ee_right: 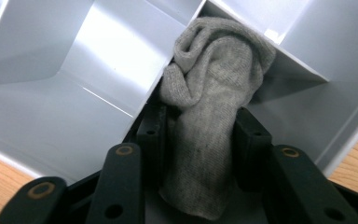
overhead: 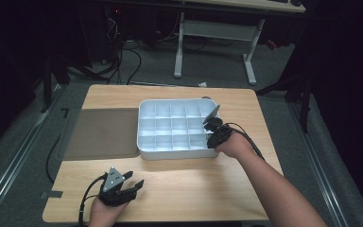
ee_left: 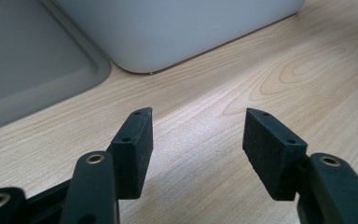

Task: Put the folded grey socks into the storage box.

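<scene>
A grey sock (ee_right: 214, 93) hangs between the two black jaws of my right gripper (ee_right: 200, 116), its bunched top leaning on a divider of the white compartment tray (ee_right: 98, 56). The pads flank the cloth without squeezing it, so the gripper is open. From above, my right gripper (overhead: 211, 126) reaches over the tray's (overhead: 177, 154) near right corner. My left gripper (overhead: 133, 182) rests on the wooden table near the front left, open, with nothing between its jaws (ee_left: 198, 140).
A dark grey flat lid (overhead: 101, 132) lies left of the tray, touching it; its edge (ee_left: 28, 60) and the tray's rounded corner (ee_left: 177, 28) lie ahead of the left gripper. Bare wood spans the table's front. Desk legs and cables stand beyond the far edge.
</scene>
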The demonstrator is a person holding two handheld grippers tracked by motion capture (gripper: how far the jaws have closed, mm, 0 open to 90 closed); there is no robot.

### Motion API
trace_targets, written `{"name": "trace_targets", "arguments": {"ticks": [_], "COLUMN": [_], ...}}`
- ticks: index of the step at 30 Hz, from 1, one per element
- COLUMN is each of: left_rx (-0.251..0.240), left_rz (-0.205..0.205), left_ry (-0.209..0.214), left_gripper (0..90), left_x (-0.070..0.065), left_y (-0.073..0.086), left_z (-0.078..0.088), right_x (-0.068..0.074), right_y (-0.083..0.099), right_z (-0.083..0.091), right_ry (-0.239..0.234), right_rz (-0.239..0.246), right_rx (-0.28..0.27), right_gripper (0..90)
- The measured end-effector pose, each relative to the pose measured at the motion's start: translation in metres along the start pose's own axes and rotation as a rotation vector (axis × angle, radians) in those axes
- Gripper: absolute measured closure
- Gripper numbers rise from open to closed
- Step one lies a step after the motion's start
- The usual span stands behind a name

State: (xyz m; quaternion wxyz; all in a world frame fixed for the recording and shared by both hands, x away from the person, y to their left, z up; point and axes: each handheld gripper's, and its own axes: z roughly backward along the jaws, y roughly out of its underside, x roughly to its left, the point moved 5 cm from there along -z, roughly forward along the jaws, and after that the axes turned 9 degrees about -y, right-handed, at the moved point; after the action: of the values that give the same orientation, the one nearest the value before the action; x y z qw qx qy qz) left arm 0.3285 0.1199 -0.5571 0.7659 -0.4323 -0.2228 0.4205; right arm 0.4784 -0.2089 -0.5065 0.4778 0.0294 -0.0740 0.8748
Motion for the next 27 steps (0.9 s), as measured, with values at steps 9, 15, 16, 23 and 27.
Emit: {"name": "trace_targets", "arguments": {"ticks": [9,15,16,23,27], "left_rx": [0.003,0.007,0.008,0.009,0.011], "left_rz": [-0.005,-0.008,-0.009,-0.010,-0.011], "left_ry": [0.001,0.002,0.001,0.001,0.001], "left_gripper": [43.3,43.3,43.3,43.3,43.3], "left_x": [0.000,0.000,-0.001,-0.001,-0.001], "left_y": [0.000,0.000,0.001,0.001,0.001], "left_z": [0.000,-0.001,-0.001,-0.001,-0.001], "right_x": [0.000,0.002,0.003,0.003,0.001], "right_y": [-0.002,-0.001,0.000,0.008,0.010], "right_z": [0.016,0.035,0.041,0.045,0.033], "right_ry": [-0.003,-0.023,-0.023,-0.030,-0.032], "right_rz": [-0.020,-0.014,-0.011,-0.005,0.000], "right_rx": [-0.033,-0.063,-0.066,-0.031,-0.008], "right_gripper": [55.8,58.1,63.8,90.0,90.0]}}
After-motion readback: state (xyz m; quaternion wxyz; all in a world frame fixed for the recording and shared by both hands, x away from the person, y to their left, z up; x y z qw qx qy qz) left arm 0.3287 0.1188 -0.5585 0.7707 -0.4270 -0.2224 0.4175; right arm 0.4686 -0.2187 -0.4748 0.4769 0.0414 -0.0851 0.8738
